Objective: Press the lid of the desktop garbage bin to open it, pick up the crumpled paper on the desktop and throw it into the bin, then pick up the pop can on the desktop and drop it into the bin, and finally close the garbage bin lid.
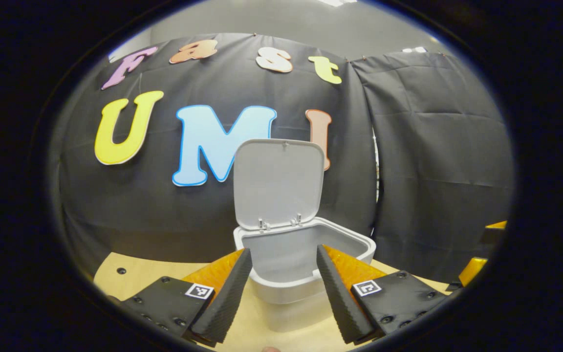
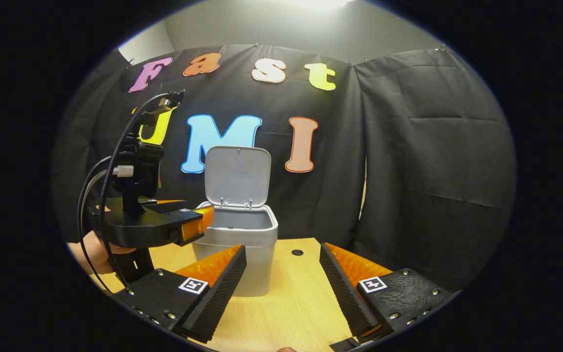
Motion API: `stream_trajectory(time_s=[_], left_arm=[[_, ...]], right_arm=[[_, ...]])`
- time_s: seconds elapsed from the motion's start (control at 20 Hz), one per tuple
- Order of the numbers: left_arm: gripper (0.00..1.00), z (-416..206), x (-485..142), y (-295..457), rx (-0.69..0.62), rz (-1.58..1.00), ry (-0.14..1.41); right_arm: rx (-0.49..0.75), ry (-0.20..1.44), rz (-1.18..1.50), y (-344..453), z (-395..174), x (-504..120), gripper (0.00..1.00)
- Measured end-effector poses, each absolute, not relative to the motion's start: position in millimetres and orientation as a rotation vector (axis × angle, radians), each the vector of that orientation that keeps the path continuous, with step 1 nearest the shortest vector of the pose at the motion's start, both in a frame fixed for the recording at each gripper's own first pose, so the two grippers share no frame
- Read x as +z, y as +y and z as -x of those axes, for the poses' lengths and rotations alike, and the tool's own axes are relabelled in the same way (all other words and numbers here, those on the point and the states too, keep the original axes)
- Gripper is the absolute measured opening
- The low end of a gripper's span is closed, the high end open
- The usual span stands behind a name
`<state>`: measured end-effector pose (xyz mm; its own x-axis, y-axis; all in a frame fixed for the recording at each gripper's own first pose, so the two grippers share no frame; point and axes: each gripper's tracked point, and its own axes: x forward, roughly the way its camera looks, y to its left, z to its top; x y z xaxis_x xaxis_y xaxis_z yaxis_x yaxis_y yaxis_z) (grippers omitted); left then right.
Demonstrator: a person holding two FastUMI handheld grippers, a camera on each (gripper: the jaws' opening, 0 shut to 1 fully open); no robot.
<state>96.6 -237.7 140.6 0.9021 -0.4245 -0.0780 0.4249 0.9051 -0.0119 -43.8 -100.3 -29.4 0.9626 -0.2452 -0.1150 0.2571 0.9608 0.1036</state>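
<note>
Black cloth hangs as the booth's wall behind the pale wooden surface you are working over, and the bin stands on that surface close in front of the cloth. Take the bin as your landmark. Its lid is swung fully up and stands upright at the bin's rear edge, on two small hinges, so the mouth is open. In the left gripper view you see down into the bin's pale inside; the part that shows there holds nothing, and the bottom is hidden from you. Your left tongs sit just in front of the bin and a little above its rim, with the two fingers spread apart, one to either side of the bin's front wall, and nothing held between them. In the right gripper view those same left tongs hang beside the bin's left rim, near its top, with a cable looping off the unit above them and your hand gripping the handle below. Your right tongs are farther back from the bin, over the bare surface in front of it, fingers also spread wide with nothing between them. A small dark hole marks the surface just to the right of the bin's base.
</note>
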Motion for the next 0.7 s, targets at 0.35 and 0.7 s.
stream_trajectory(time_s=[0.35,0.7], left_arm=[[0.96,-66,143,-200,-0.369,0.009,0.081],[0.96,-29,135,-161,-0.299,0.059,0.084]], right_arm=[[-0.146,0.103,-0.119,-72,34,-34,0.96],[-0.037,0.113,-0.121,-43,28,-37,0.97]])
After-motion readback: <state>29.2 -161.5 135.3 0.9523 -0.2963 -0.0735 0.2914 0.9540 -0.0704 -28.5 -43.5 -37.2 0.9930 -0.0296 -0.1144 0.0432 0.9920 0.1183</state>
